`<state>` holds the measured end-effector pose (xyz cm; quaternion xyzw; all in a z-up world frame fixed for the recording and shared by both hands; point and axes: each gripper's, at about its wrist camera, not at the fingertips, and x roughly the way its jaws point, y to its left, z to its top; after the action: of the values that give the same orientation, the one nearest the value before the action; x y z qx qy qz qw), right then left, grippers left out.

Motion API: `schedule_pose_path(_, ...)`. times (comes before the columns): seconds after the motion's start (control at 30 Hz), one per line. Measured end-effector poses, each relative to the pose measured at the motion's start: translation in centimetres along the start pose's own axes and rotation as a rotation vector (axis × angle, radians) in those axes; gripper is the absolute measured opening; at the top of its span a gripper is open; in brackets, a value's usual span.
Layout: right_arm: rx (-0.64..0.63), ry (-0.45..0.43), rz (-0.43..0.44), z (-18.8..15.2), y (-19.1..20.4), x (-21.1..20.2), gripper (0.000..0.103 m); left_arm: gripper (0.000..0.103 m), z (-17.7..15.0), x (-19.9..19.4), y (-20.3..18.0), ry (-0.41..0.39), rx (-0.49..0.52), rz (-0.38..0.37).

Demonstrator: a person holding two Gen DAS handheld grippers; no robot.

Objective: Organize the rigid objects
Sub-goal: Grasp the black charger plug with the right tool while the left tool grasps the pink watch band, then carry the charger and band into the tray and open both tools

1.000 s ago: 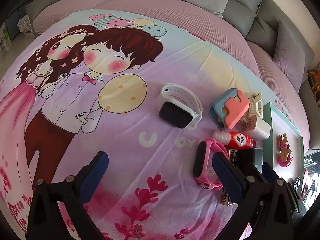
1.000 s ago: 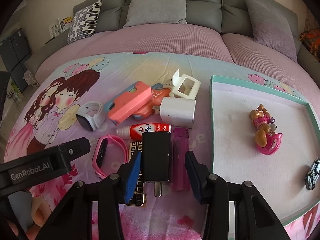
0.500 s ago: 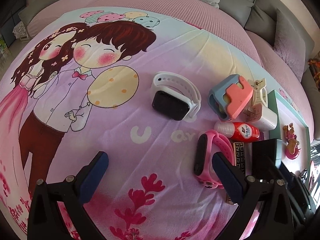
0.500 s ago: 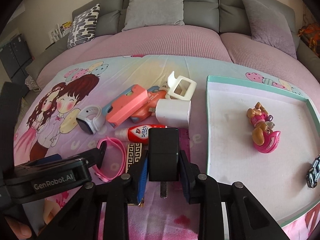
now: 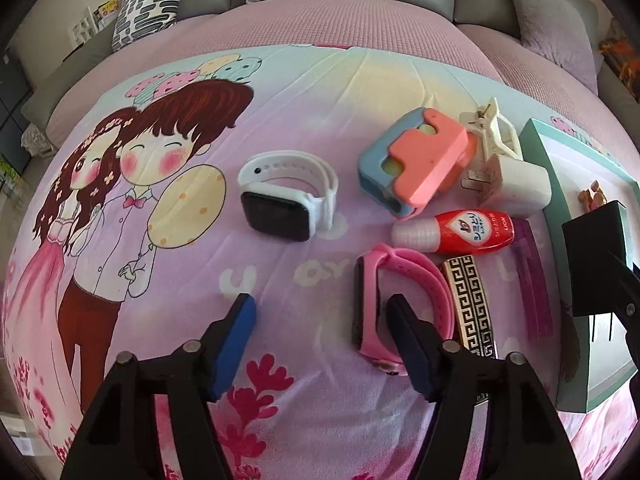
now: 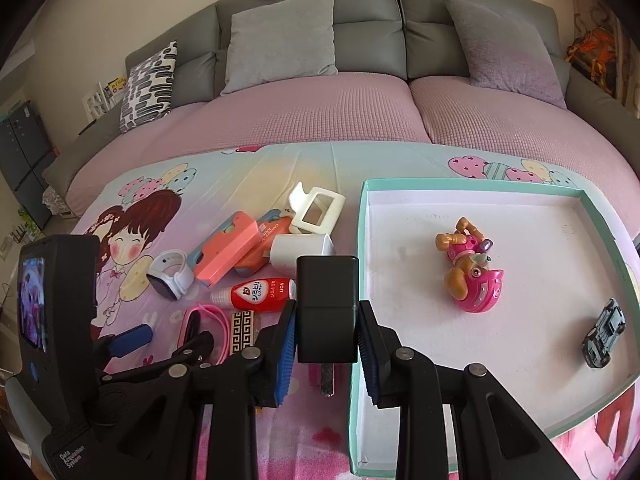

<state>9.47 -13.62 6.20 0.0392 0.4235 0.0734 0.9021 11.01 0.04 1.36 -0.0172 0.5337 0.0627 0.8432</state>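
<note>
My right gripper [image 6: 327,340] is shut on a black charger plug [image 6: 327,308] and holds it lifted above the left edge of the teal-rimmed box lid [image 6: 362,240]; the plug also shows in the left wrist view [image 5: 596,264]. My left gripper [image 5: 320,340] is open and empty above the blanket, its right finger over a pink wristband [image 5: 400,280]. A white smartwatch [image 5: 288,204], a pink-and-blue toy [image 5: 416,168], a white charger [image 5: 516,188], a white hair clip [image 5: 494,128], a red bottle [image 5: 468,232], a patterned lighter [image 5: 472,304] and a purple lighter [image 5: 532,280] lie on the blanket.
A pink toy dog figure [image 6: 472,268] and a small dark toy car [image 6: 604,332] lie inside the lid. Grey sofa cushions [image 6: 280,40] stand behind the pink bedspread. The left gripper's body and screen [image 6: 44,300] sit at the left of the right wrist view.
My right gripper closed on the black plug and lifted it up and rightward toward the box lid. My left gripper moved right, toward the pink wristband, still open.
</note>
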Motion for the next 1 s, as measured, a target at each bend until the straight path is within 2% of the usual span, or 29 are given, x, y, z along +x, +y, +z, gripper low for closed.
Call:
schedule_pose_path(0.07, 0.006, 0.000, 0.003, 0.0, -0.1, 0.0, 0.031, 0.047, 0.0, -0.2, -0.6, -0.011, 0.020, -0.011)
schedule_pose_path(0.1, 0.005, -0.002, 0.000, 0.0, -0.2, -0.1, 0.031, 0.043, 0.2, -0.5, -0.5, -0.019, 0.030, -0.015)
schedule_pose_path(0.17, 0.004, -0.006, -0.011, 0.0, -0.4, -0.2, 0.031, 0.020, 0.1, -0.7, -0.7, -0.027, 0.039, -0.026)
schedule_pose_path(0.2, 0.008, -0.008, -0.011, 0.0, -0.5, -0.3, 0.031, 0.014, 0.0, -1.0, -0.7, -0.030, 0.034, -0.045)
schedule_pose_path(0.23, 0.014, -0.011, -0.009, 0.1, -0.7, -0.4, 0.031, 0.012, -0.1, -1.3, -0.7, -0.030, 0.020, -0.069)
schedule_pose_path(0.37, 0.040, -0.035, -0.009, 0.3, -1.5, -1.1, 0.031, 0.012, 0.1, -1.8, 0.5, -0.042, -0.013, -0.086)
schedule_pose_path(0.53, 0.080, -0.080, -0.025, 0.7, -3.1, -2.5, 0.031, 0.012, 0.8, -4.7, 1.0, -0.123, -0.028, -0.129)
schedule_pose_path(0.63, 0.101, -0.099, -0.072, 0.8, -4.7, -3.2, 0.031, 0.012, 1.1, -6.4, 0.3, -0.165, -0.011, -0.159)
schedule_pose_path(0.77, 0.155, -0.111, -0.167, 0.7, -7.8, -3.8, 0.031, 0.012, 1.6, -7.8, -1.8, -0.192, 0.039, -0.208)
schedule_pose_path(1.0, 0.247, -0.103, -0.310, 0.2, -12.7, -4.4, 0.031, 0.012, 1.6, -8.7, -8.4, -0.180, 0.199, -0.284)
